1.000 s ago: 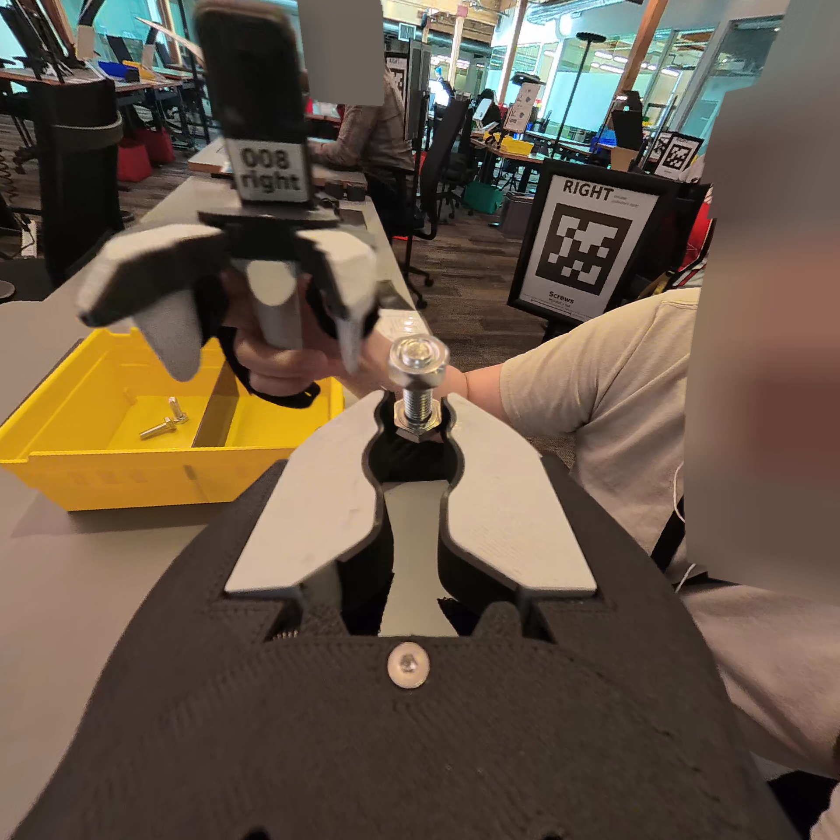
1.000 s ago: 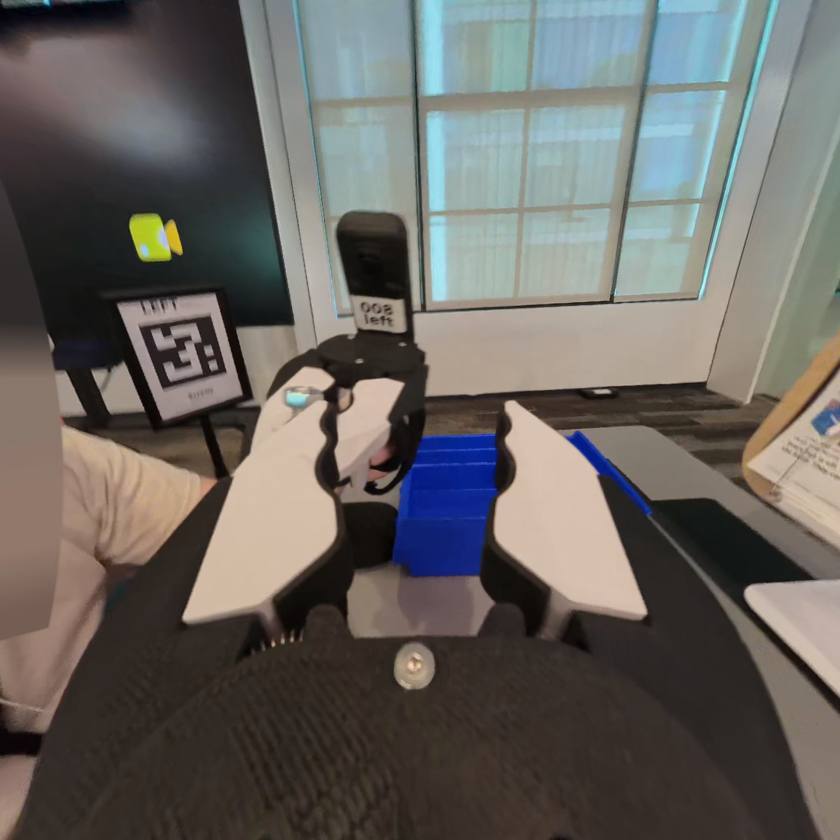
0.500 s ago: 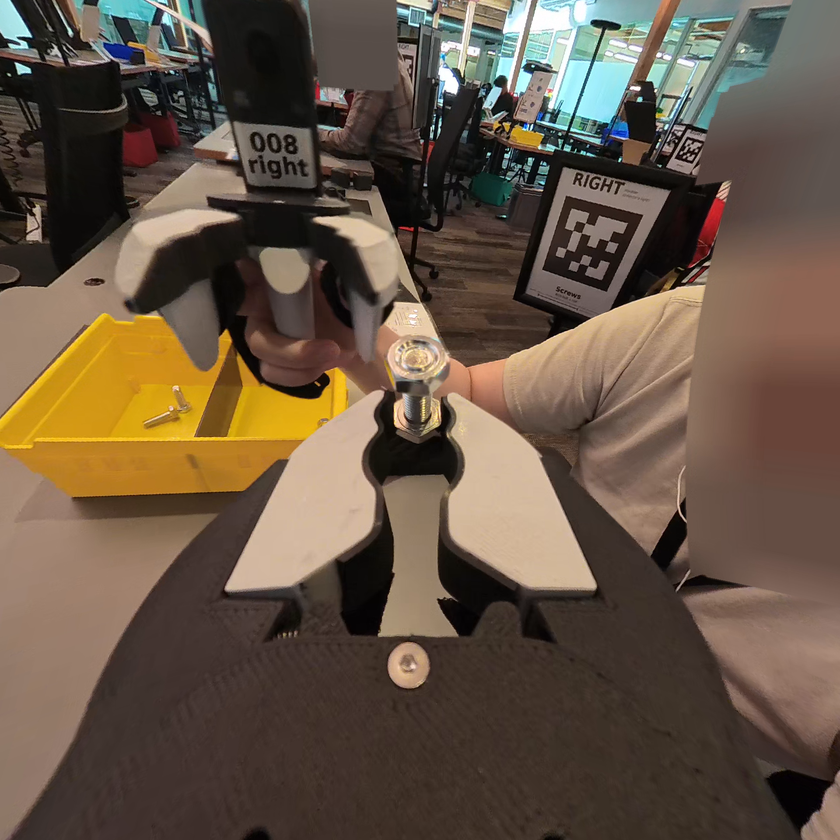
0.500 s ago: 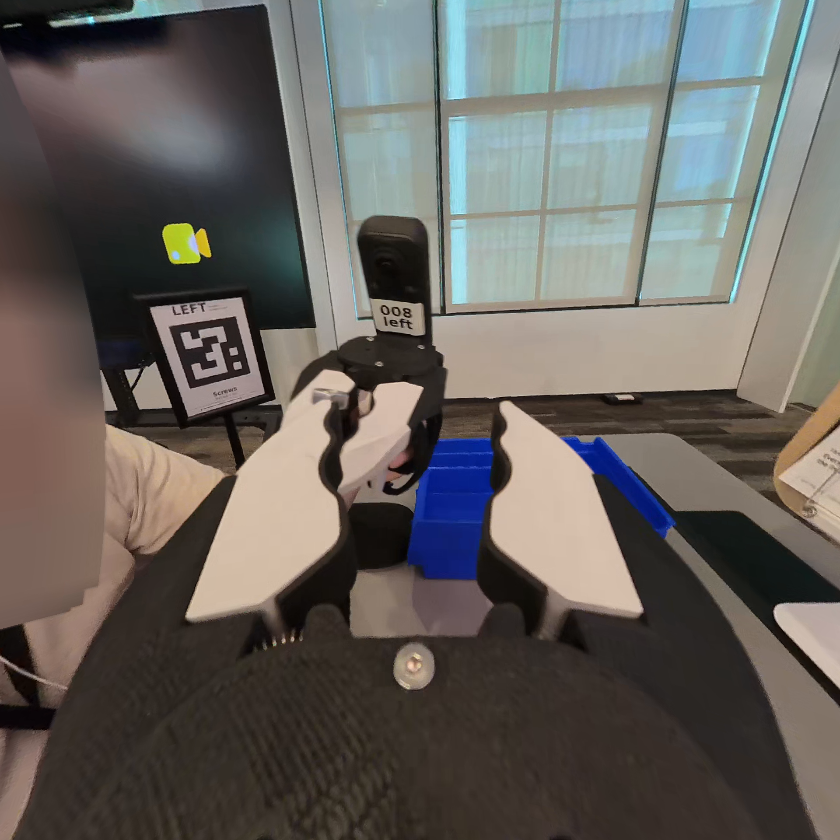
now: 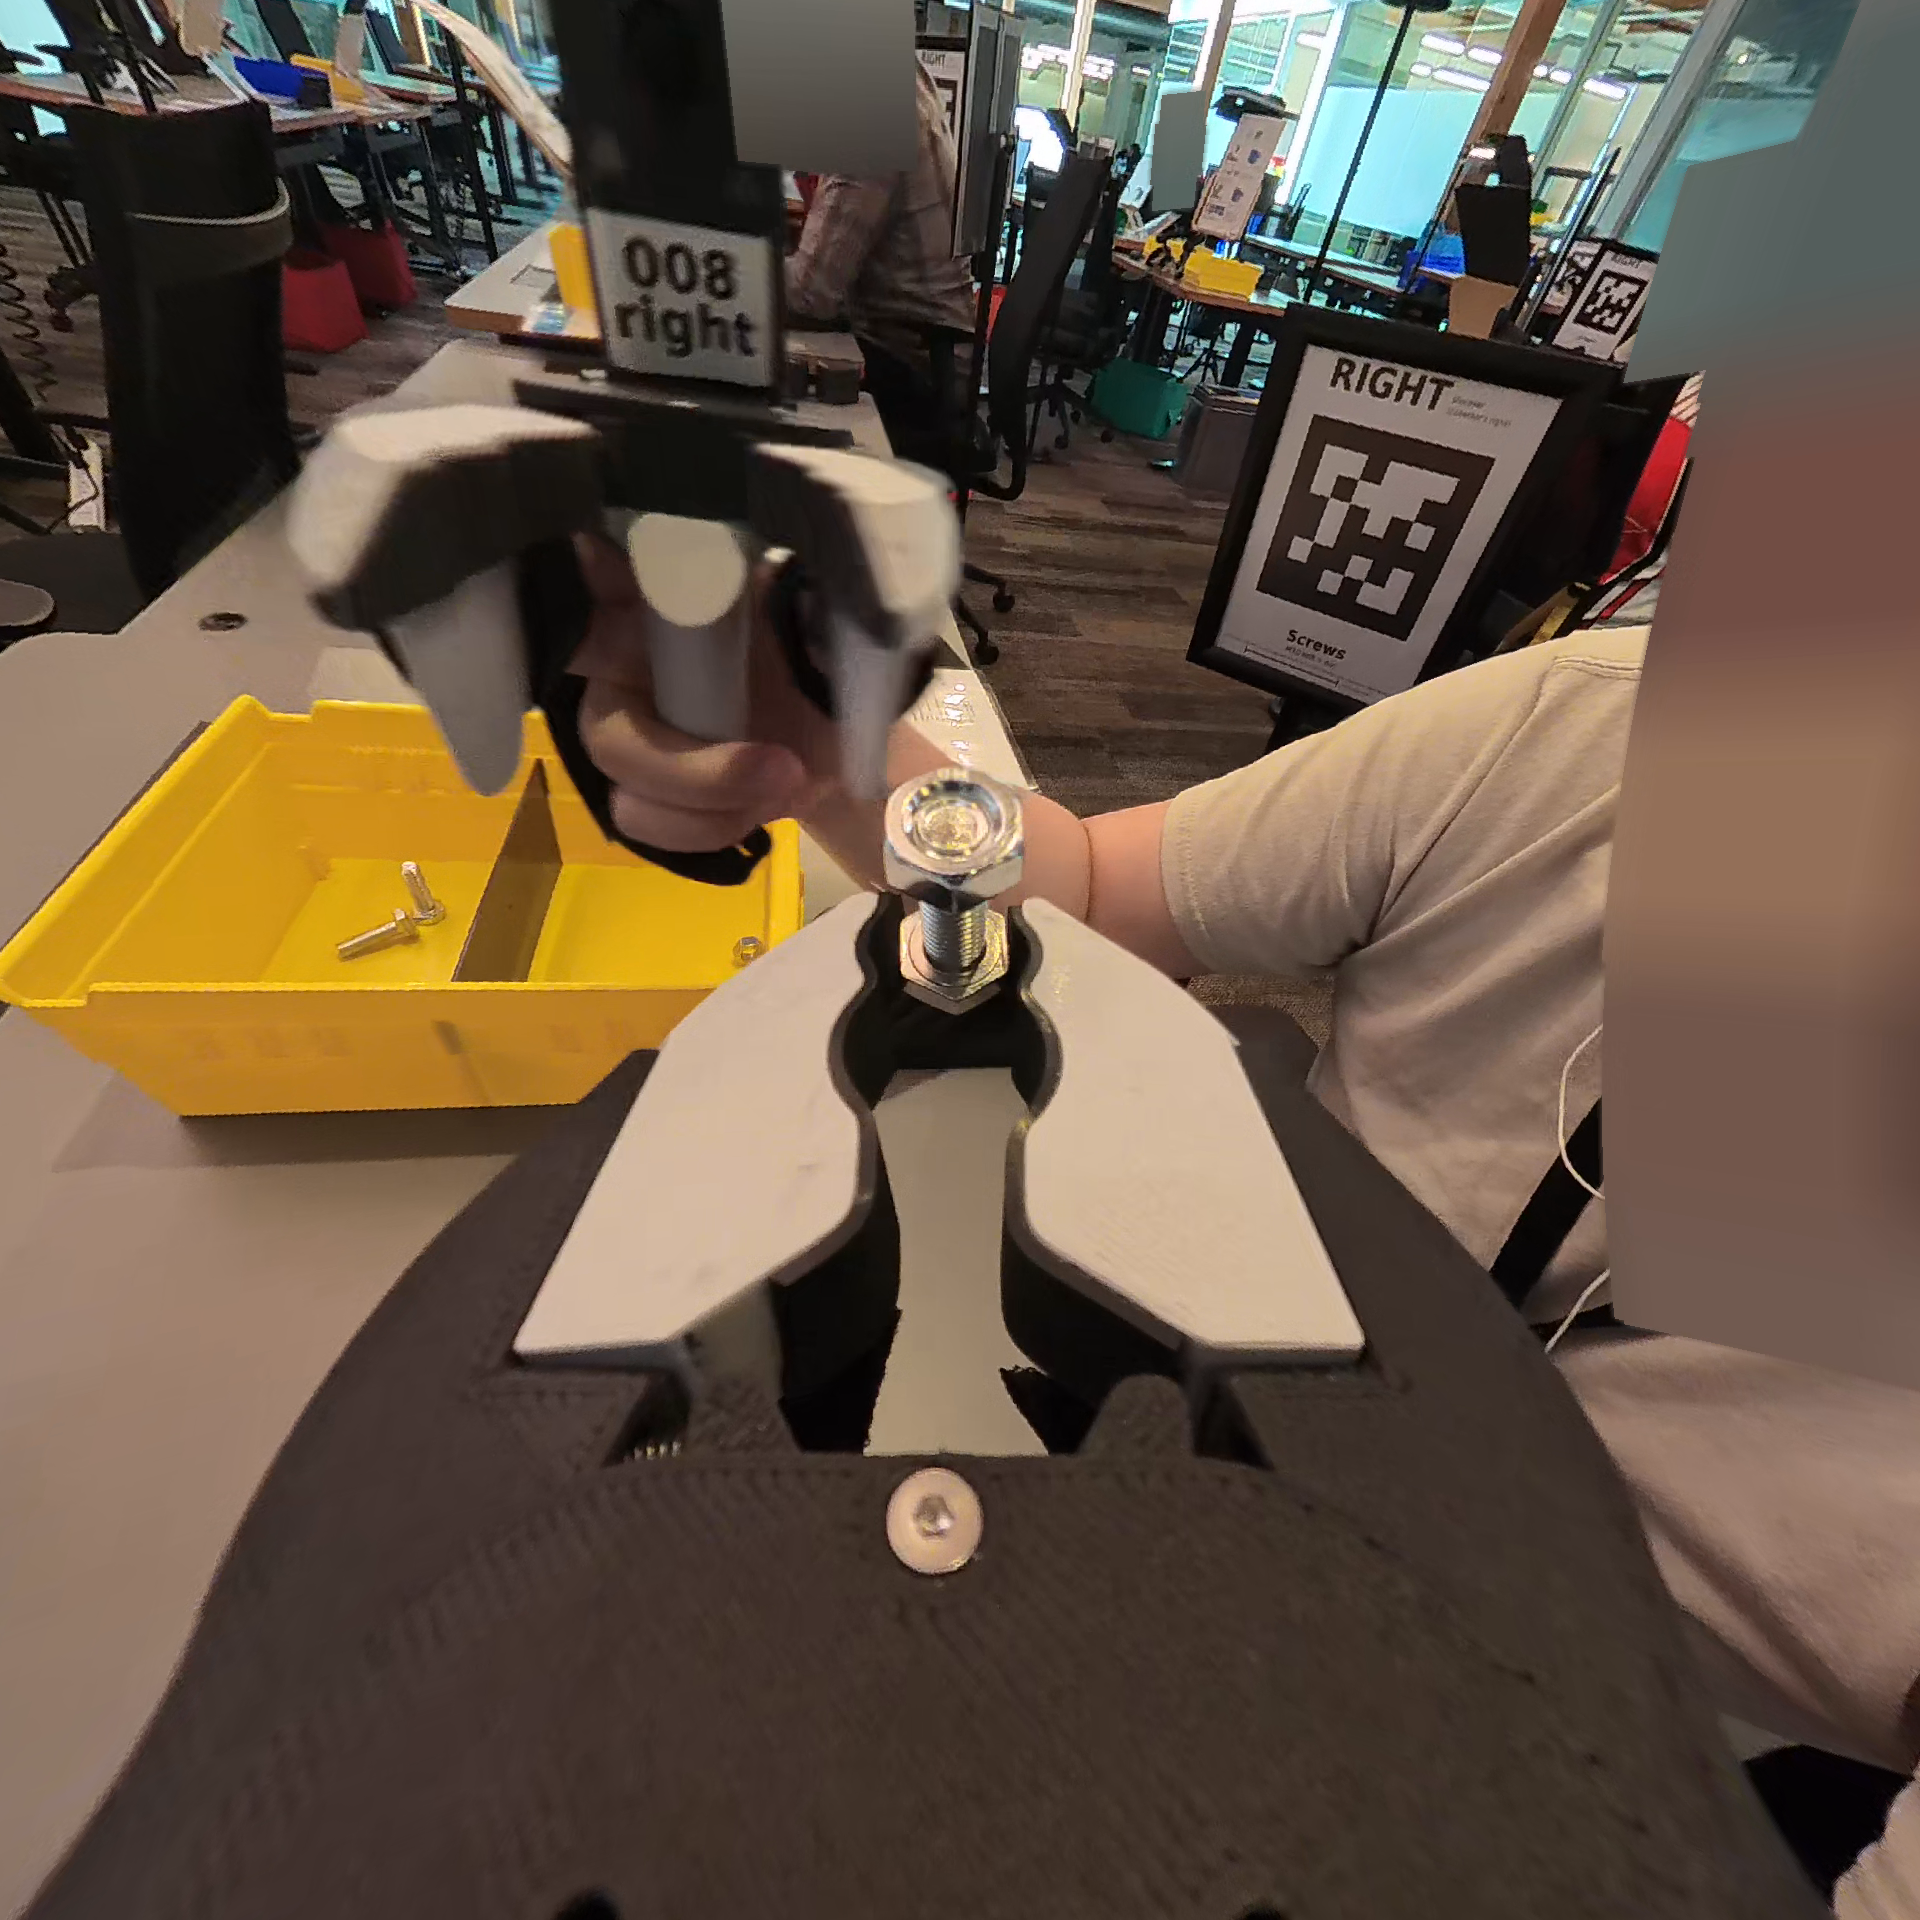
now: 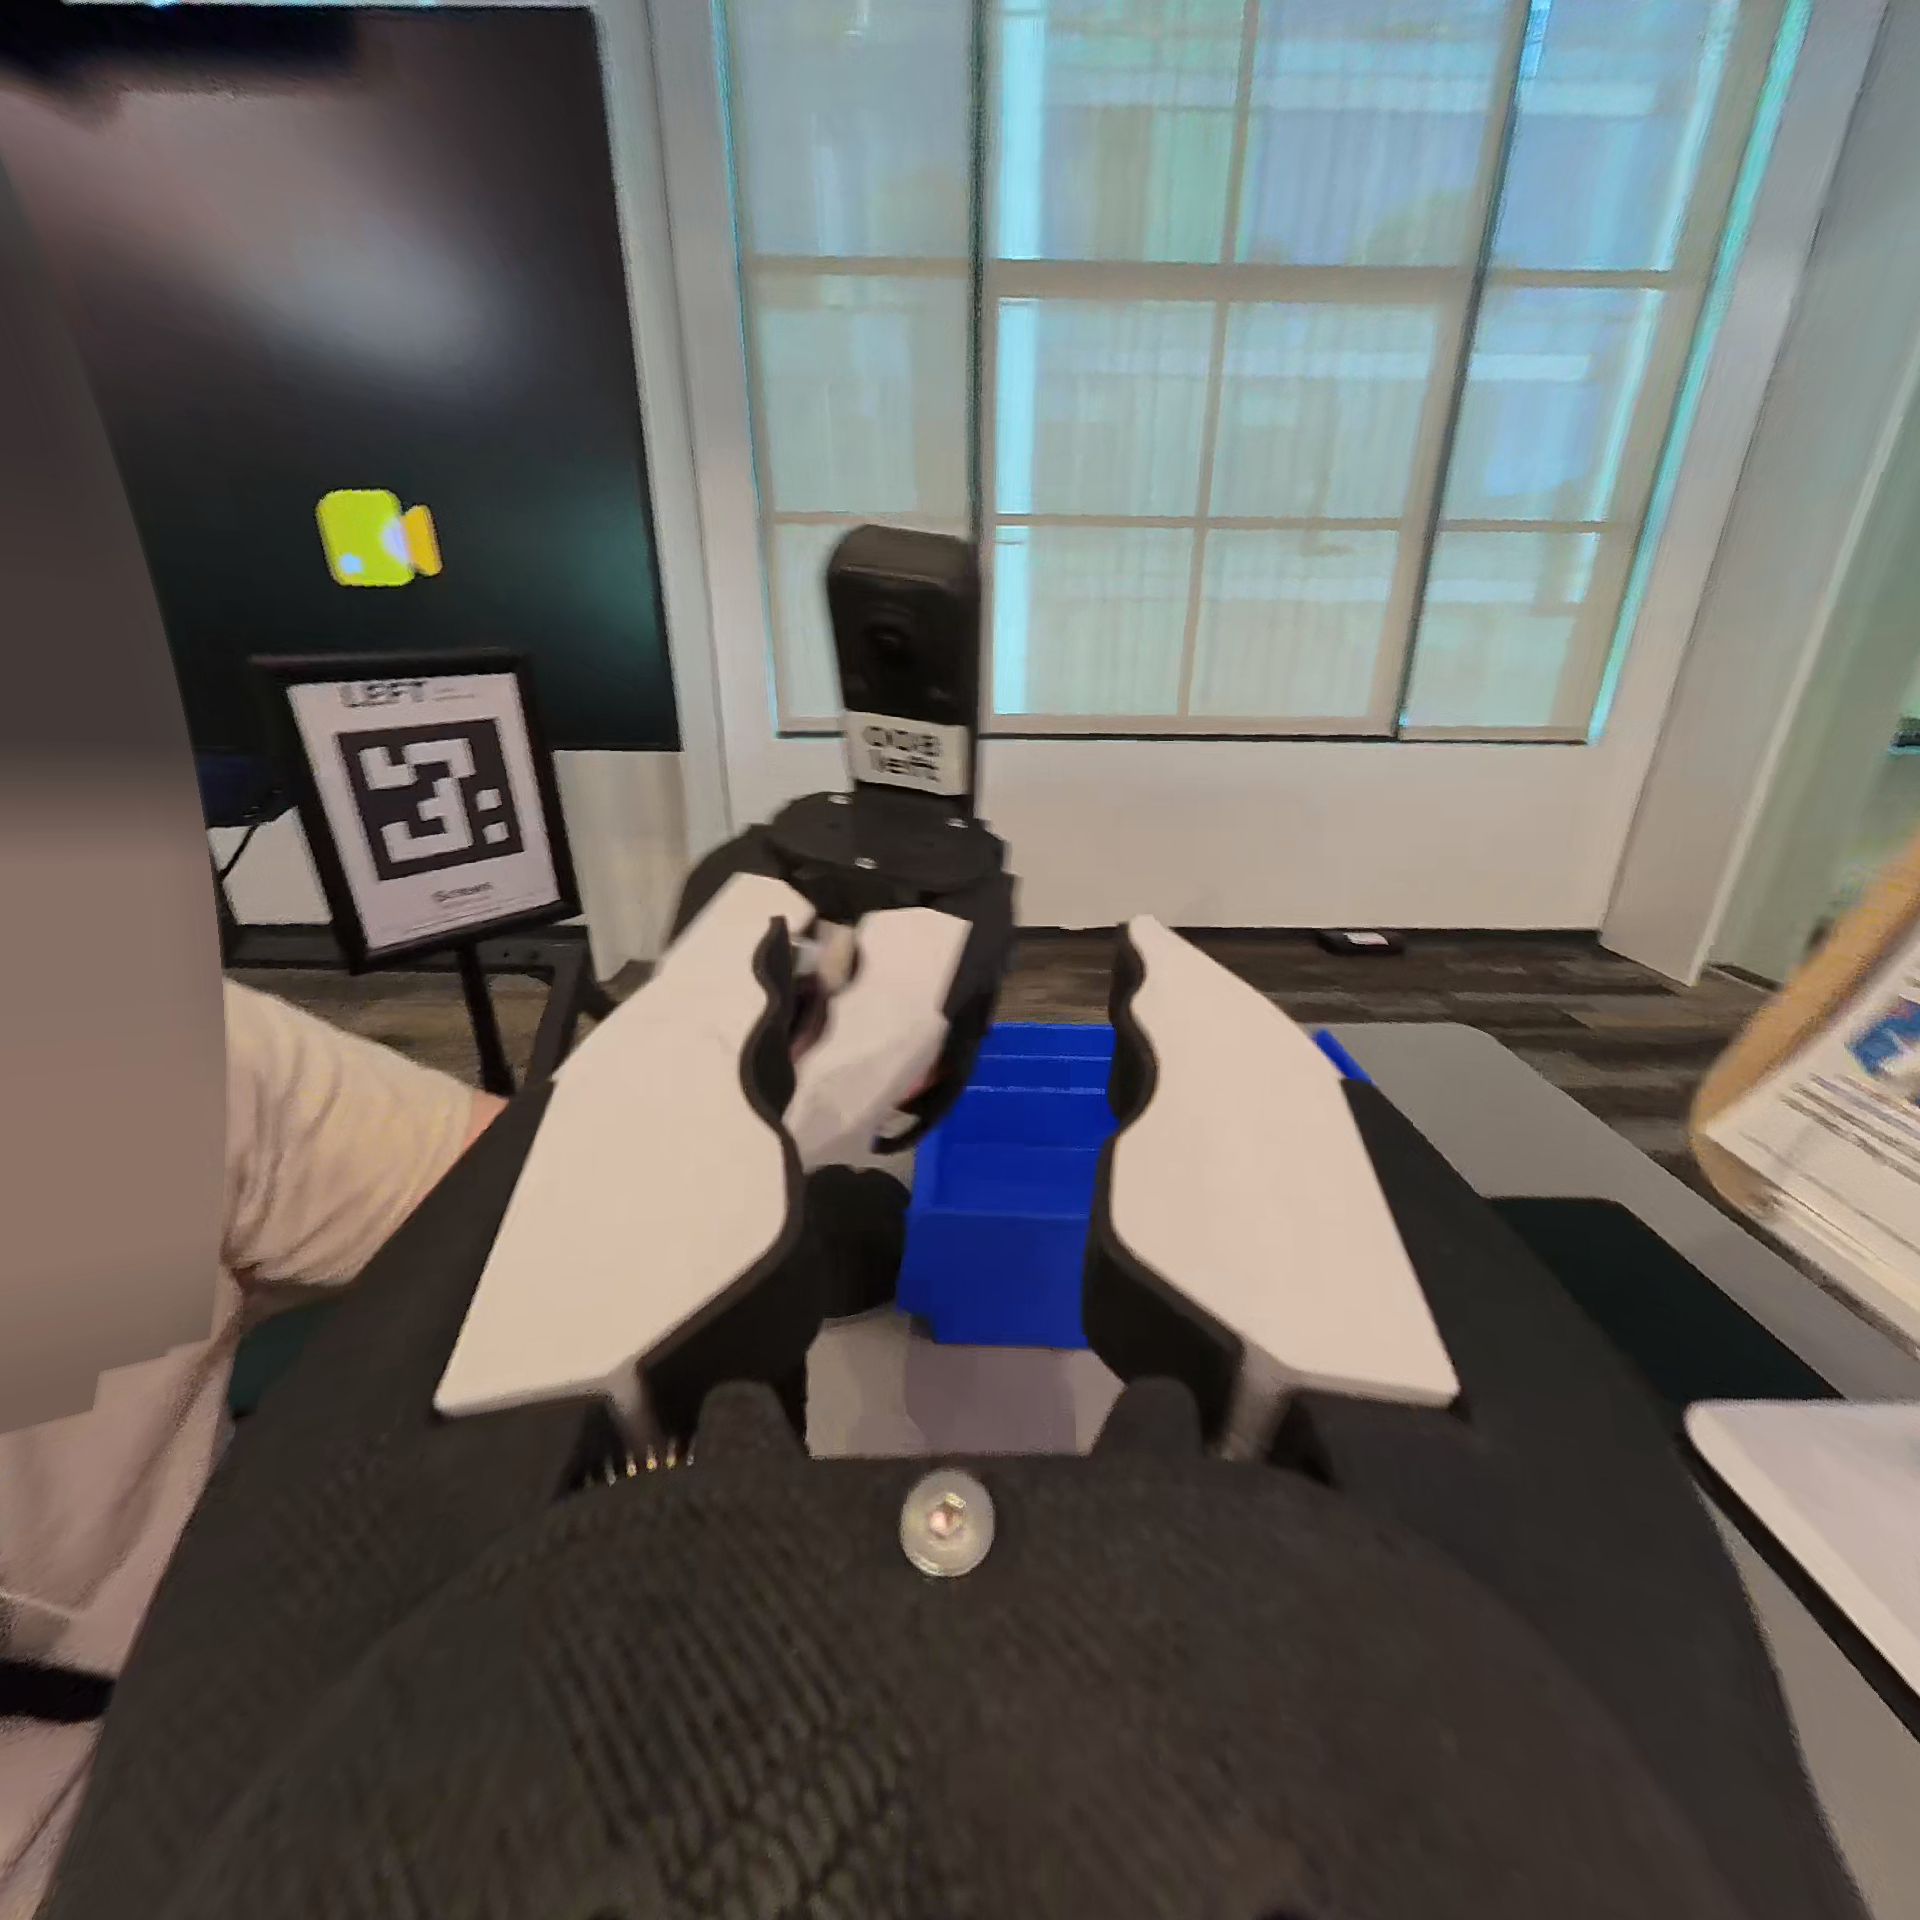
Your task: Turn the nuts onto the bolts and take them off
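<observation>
In the left wrist view my left gripper (image 5: 951, 935) is shut on a silver hex nut (image 5: 951, 979). A silver bolt (image 5: 954, 836) stands in the nut, head up, with bare thread between head and nut. My right gripper (image 5: 675, 769) faces me just behind and left of the bolt head, open and empty, its right fingertip (image 5: 868, 748) close to the head. In the right wrist view my right gripper (image 6: 951, 935) is open, and the left gripper (image 6: 831, 966) with the bolt sits partly behind my left finger (image 6: 644, 1143).
A yellow bin (image 5: 260, 1023) stands on the grey table at left, holding two small bolts (image 5: 384, 925) and a loose nut (image 5: 746, 948). A blue bin (image 6: 997, 1247) lies beyond my right gripper. Papers (image 6: 1829, 1122) are at right. The person's arm (image 5: 1351, 883) is beside the bolt. My hands' fingertips stand some 7 centimeters from each other.
The right gripper, still open, has come closer to the bolt head. The left gripper keeps its hold on the nut and bolt.
</observation>
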Demonstrator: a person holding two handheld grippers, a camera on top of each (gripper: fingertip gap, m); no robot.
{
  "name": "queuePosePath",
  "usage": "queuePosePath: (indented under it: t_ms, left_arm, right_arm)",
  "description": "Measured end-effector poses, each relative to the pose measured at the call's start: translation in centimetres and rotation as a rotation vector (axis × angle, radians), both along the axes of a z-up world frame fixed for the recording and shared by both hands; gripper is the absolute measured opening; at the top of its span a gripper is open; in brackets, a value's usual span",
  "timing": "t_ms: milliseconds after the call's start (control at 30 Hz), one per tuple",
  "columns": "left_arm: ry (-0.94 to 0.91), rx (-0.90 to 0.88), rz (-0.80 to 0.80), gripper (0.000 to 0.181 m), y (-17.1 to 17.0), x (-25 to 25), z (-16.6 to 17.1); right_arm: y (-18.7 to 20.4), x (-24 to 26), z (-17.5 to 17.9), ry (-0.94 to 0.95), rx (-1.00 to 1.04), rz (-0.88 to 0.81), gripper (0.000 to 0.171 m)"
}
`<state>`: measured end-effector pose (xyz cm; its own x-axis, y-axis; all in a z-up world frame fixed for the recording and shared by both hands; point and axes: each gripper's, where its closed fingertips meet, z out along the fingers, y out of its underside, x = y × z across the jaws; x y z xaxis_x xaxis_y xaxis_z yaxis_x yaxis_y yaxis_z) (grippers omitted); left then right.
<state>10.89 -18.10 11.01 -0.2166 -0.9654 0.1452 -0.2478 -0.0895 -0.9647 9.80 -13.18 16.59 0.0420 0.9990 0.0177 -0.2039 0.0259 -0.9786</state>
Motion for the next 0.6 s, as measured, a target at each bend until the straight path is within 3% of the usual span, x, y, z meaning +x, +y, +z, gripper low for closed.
queuePosePath:
  t_ms: [133, 367, 600]
  left_arm:
    - [0.006, -0.012, -0.006, 0.018, 0.0, 0.2, -0.2]
    - [0.008, 0.005, 0.008, 0.018, 0.0, 0.1, -0.2]
    - [0.025, 0.003, 0.022, 0.018, 0.5, 0.3, -0.6]
  right_arm:
    - [-2.2, -2.6, -1.1, -0.086, 0.062, 0.017, 0.063]
    - [1.4, 0.5, -0.3, 0.041, -0.064, 0.009, 0.053]
    - [-2.4, -2.7, -1.0, -0.070, 0.072, 0.026, 0.057]
